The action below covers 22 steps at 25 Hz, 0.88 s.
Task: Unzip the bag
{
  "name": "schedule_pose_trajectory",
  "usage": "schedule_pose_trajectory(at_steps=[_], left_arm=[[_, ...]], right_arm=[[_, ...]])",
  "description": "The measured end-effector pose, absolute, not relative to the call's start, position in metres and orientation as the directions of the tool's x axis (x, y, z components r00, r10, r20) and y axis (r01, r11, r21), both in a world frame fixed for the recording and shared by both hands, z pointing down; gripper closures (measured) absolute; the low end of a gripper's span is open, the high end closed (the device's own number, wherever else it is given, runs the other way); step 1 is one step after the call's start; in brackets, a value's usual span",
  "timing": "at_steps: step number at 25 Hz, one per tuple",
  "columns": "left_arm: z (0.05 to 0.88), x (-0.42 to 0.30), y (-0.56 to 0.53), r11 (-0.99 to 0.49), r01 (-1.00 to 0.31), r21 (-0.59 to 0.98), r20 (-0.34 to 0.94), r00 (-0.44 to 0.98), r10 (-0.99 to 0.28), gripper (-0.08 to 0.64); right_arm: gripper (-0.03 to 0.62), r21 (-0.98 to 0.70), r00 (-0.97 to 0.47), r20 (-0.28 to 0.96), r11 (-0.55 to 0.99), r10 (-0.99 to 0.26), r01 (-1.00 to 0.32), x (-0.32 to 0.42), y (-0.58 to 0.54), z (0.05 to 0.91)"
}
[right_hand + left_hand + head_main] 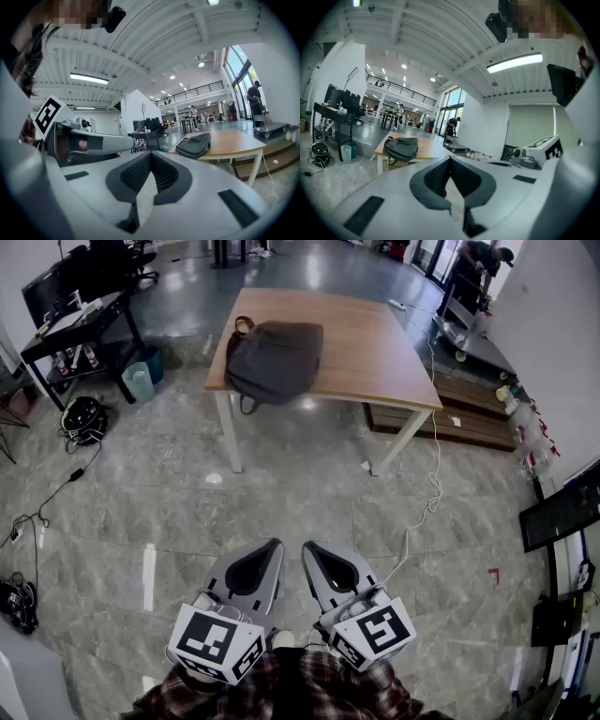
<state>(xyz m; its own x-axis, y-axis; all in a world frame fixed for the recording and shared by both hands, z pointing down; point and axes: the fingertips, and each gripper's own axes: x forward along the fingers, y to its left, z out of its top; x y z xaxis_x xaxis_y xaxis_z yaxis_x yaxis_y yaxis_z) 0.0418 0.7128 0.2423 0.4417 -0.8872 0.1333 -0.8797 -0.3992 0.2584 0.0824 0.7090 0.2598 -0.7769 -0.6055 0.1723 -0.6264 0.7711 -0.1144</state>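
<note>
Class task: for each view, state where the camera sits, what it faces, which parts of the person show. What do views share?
Head view: on the head, steeply down at left tongs, right tongs, plaid shirt.
Left gripper view: on the left tongs, along their shut jaws; right tongs at right.
Right gripper view: mirrored, left tongs at left.
Shared: dark grey fabric backpack on light wooden table.

Wooden surface [375, 343] on white legs, standing on the grey tiled floor [309, 502]. Dark grey backpack [275, 360] lies flat at its near-left corner, slightly overhanging the near edge.
</note>
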Motion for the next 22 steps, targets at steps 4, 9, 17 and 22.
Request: schedule_pose_trajectory(at_steps=[4,9,17,22], left_arm=[[0.240,0.008,0.636,-0.413,-0.872,0.261,0.129,0.456,-0.881,0.552],[0.227,-0.038,0.543,-0.440,-0.864,0.245,0.102,0.474,-0.874,0.552],[0.247,-0.095,0.453,-0.432,-0.861,0.268,0.146,0.479,-0.865,0.552],[0.260,-0.099,0.396,-0.427,-0.861,0.278,0.170,0.481,-0.860,0.552]], right_arm=[[0.581,-0.109,-0.767,0.171,0.762,-0.619,-0.639,0.050,0.634,0.255],[0.583,-0.113,-0.754,0.151,0.747,-0.639,-0.656,0.007,0.539,0.244],[0.581,-0.162,-0.725,0.157,0.706,-0.671,-0.689,-0.035,0.447,0.256],[0.581,-0.171,-0.690,0.181,0.669,-0.701,-0.724,-0.023,0.384,0.267]])
